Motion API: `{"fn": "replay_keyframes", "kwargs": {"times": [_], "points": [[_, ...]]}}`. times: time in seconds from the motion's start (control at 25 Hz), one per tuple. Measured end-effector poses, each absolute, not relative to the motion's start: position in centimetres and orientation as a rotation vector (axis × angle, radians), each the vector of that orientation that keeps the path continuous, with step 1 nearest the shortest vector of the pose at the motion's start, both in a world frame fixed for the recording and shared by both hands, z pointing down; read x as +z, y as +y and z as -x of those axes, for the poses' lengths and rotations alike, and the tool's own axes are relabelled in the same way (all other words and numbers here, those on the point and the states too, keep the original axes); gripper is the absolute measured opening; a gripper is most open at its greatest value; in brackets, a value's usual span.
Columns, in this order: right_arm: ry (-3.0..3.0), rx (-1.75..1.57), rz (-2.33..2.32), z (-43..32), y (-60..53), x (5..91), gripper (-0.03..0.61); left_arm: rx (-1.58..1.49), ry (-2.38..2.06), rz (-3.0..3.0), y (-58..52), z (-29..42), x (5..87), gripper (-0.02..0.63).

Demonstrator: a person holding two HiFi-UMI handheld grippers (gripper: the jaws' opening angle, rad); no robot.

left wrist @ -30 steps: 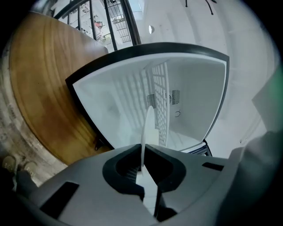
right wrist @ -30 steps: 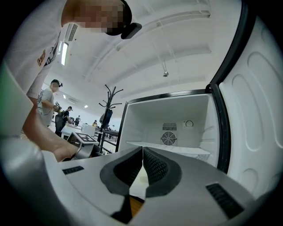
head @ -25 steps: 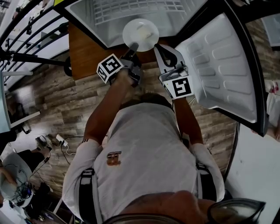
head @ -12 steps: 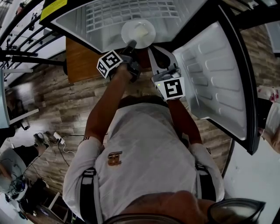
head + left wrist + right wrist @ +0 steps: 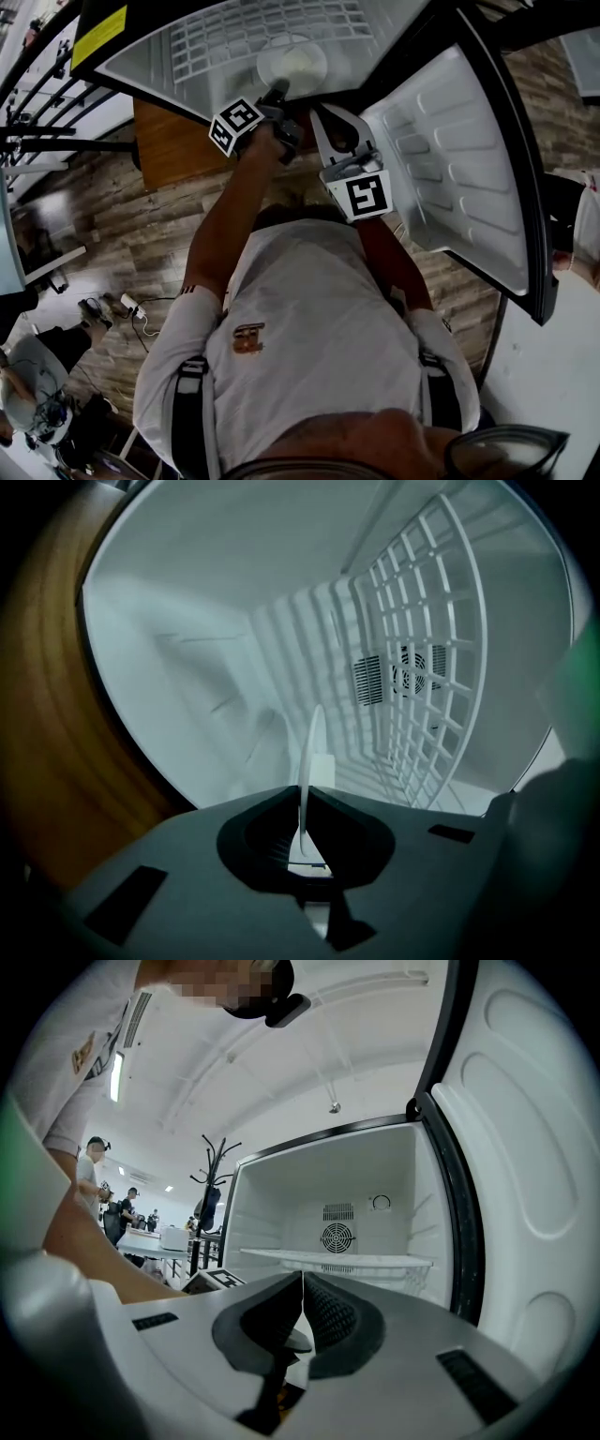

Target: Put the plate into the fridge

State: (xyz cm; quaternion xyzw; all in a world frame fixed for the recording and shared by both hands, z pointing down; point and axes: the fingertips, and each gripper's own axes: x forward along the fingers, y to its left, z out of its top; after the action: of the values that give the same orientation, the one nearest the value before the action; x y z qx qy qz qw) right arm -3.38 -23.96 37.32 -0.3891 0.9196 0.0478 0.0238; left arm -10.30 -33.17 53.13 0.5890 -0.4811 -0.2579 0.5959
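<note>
The white plate (image 5: 292,62) is inside the open fridge (image 5: 187,56), just above the white wire shelf (image 5: 234,33). My left gripper (image 5: 277,94) is shut on its near rim. In the left gripper view the plate (image 5: 313,747) stands edge-on between the closed jaws of the left gripper (image 5: 306,794), with the wire shelf (image 5: 427,658) on the right. My right gripper (image 5: 319,114) hangs beside the left one at the fridge's mouth. In its own view the right gripper (image 5: 302,1283) is shut with nothing in it and faces the fridge shelf (image 5: 337,1258).
The fridge door (image 5: 459,159) stands wide open on the right, its moulded inner side towards me. A wooden cabinet (image 5: 173,141) adjoins the fridge's left side. A fan grille (image 5: 337,1237) sits in the back wall. People, tables and a coat stand (image 5: 214,1171) are far behind.
My left gripper has carried the plate forward from the fridge's opening to a spot above the wire shelf inside. The right gripper has barely shifted.
</note>
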Motion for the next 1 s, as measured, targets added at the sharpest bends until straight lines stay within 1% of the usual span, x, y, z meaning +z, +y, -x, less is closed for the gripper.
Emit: {"fn": "replay_keyframes", "kwargs": {"times": [1.0], "points": [[2.756, 0.097, 1.277, 3.2, -24.8, 36.6, 0.034, -0.442, -1.147, -1.312, -37.7, 9.4, 55.7, 0.031]]}}
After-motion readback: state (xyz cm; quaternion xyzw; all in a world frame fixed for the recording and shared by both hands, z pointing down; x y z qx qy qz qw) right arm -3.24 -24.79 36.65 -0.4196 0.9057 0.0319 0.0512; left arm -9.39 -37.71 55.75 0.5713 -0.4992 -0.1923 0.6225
